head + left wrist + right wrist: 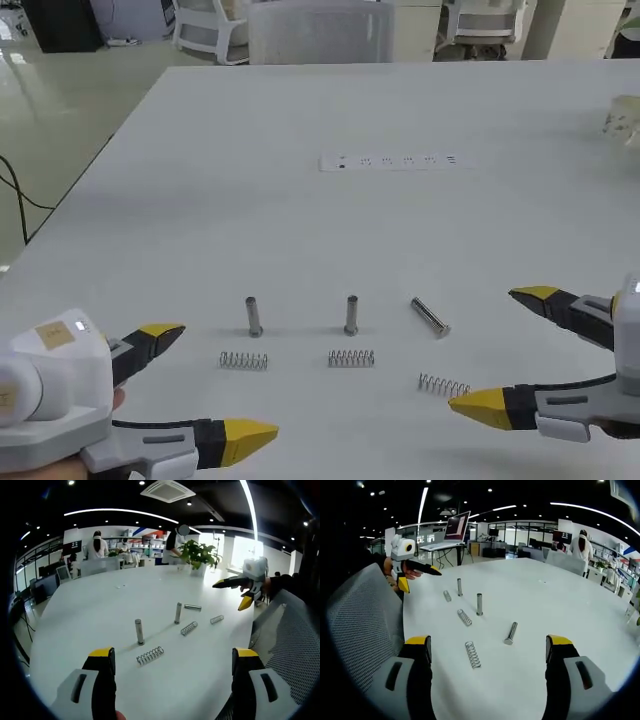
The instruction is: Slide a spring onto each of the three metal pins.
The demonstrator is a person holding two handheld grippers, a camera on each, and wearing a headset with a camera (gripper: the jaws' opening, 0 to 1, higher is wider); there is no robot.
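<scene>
Left gripper wide open, holds nothing. Right gripper wide open, holds nothing. Left spring, middle spring, right spring lie flat on table, out past jaws. Left pin, middle pin stand up; right pin lies down. Power strip marks too small to read.

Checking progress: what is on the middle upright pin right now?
Nothing: the middle pin stands bare, top to base in plain sight. A spring lies flat on the table just in front of it, apart.
</scene>
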